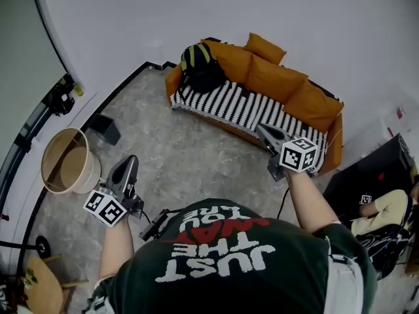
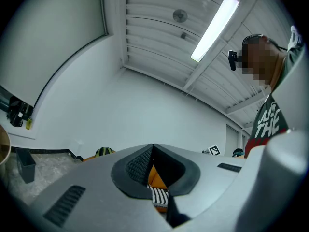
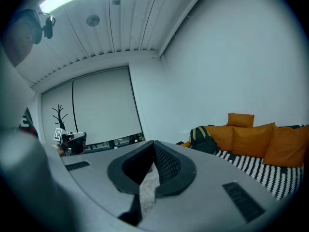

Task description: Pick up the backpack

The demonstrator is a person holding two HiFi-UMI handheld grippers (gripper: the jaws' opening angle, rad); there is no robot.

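Note:
The backpack (image 1: 200, 67), black with yellow-green stripes, stands on the left end of an orange sofa (image 1: 275, 77) with a black-and-white striped seat cover. The backpack's top (image 2: 104, 152) peeks over the jaw in the left gripper view, and the backpack (image 3: 203, 140) shows against the cushions in the right gripper view. My left gripper (image 1: 129, 164) is over the floor, well short of the sofa, shut and empty (image 2: 153, 146). My right gripper (image 1: 260, 129) is near the sofa's front right part, its jaws meeting at the tips with nothing between them (image 3: 154, 143).
A round tan bin (image 1: 65, 161) and a small dark box (image 1: 105, 128) stand by the left wall. A wooden chair (image 1: 39, 283) is at the lower left. A seated person (image 1: 386, 208) and a black desk (image 1: 366, 175) are at the right. Grey stone floor (image 1: 190, 162) lies before the sofa.

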